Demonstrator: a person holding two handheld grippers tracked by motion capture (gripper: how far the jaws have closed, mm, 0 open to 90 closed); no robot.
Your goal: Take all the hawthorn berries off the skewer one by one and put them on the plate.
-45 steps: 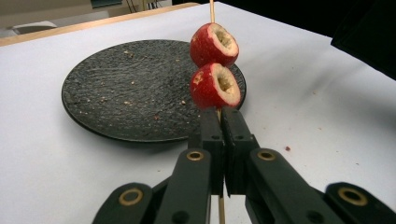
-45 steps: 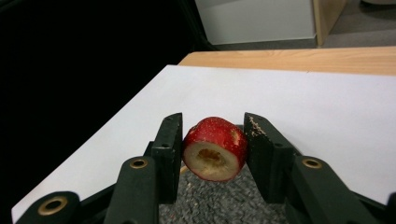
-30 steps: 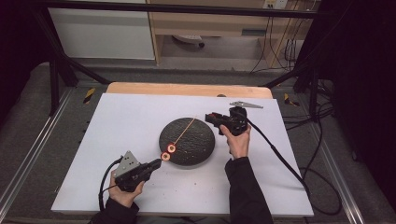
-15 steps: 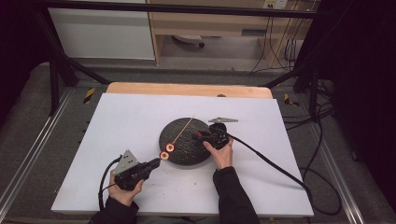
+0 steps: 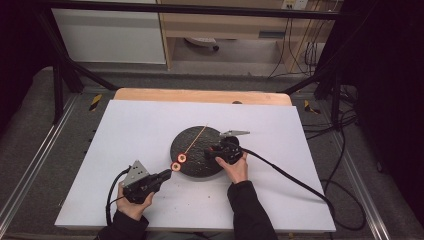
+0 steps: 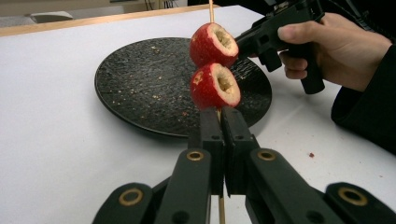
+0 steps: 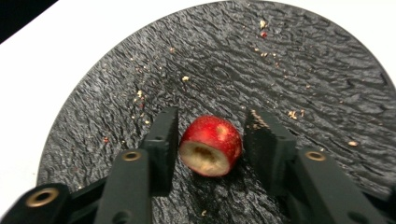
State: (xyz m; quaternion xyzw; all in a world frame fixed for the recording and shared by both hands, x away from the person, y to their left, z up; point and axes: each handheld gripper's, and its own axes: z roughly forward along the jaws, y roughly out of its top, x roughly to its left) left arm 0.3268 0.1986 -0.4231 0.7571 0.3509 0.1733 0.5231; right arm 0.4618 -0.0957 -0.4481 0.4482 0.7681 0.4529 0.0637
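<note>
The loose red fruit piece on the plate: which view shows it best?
The right gripper view: the fruit piece lies close up on the black plate, hollow end toward the camera, between the right claw's open jaws, untouched. The high view has the right claw over that spot, hiding it.

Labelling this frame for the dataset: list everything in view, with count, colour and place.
plate: 1, black, textured, mid-table, crumbs on it
skewer: 1, thin wood, slanting over the plate, its near end clamped in the left claw
fruit pieces on the skewer: 2, red, hollowed, just beyond the left claw's tips
loose fruit piece: 1, red, hollowed, lying on the plate between the right claw's jaws
table: 1, white top, wooden strip at the far edge
left claw: 1, black, shut on the skewer, at the plate's near-left edge
right claw: 1, black, over the plate, jaws just been opening, pads clear of the loose piece
hands: 2, dark sleeves, at the near edge
</note>
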